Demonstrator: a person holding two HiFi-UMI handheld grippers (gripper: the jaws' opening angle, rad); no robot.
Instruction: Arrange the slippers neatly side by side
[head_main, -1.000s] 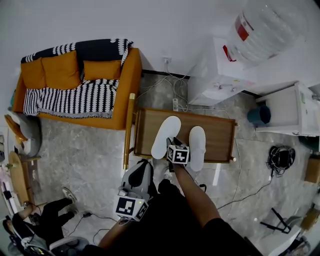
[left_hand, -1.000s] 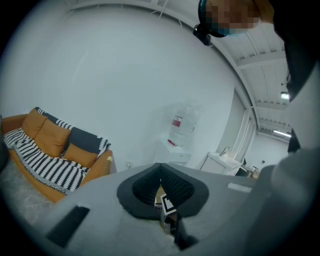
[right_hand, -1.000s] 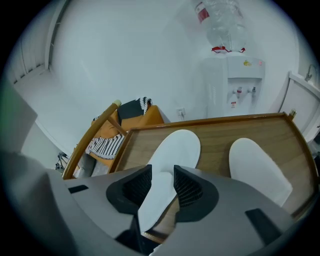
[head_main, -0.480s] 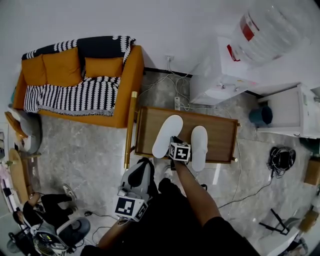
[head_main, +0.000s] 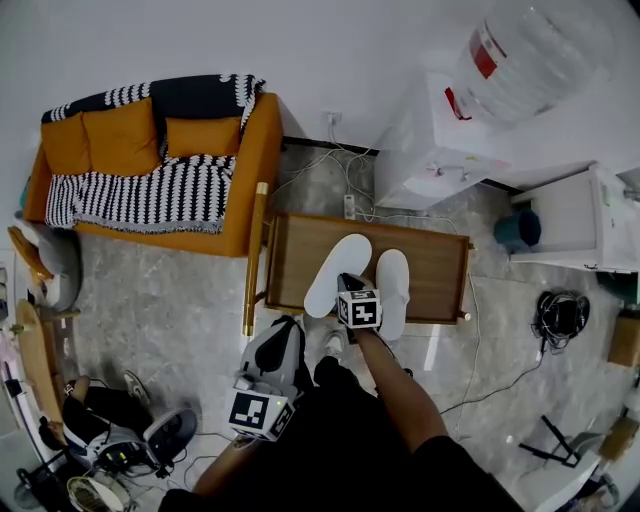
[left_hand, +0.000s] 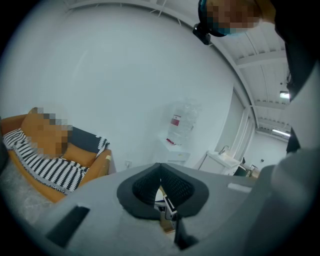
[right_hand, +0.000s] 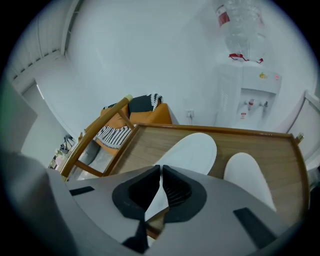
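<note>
Bare surface (head_main: 293, 262) free on my left, left slipper (head_main: 338, 262) and right slipper (head_main: 392, 290) blocking the middle, raised rim (head_main: 370, 222) all round.

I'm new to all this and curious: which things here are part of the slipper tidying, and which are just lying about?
Part of the job:
tilted white slipper
straight white slipper
wooden table
right gripper, jaws closing on the tilted slipper's heel

Lying about:
orange sofa
water dispenser
coiled cable
left gripper, shut and empty
</note>
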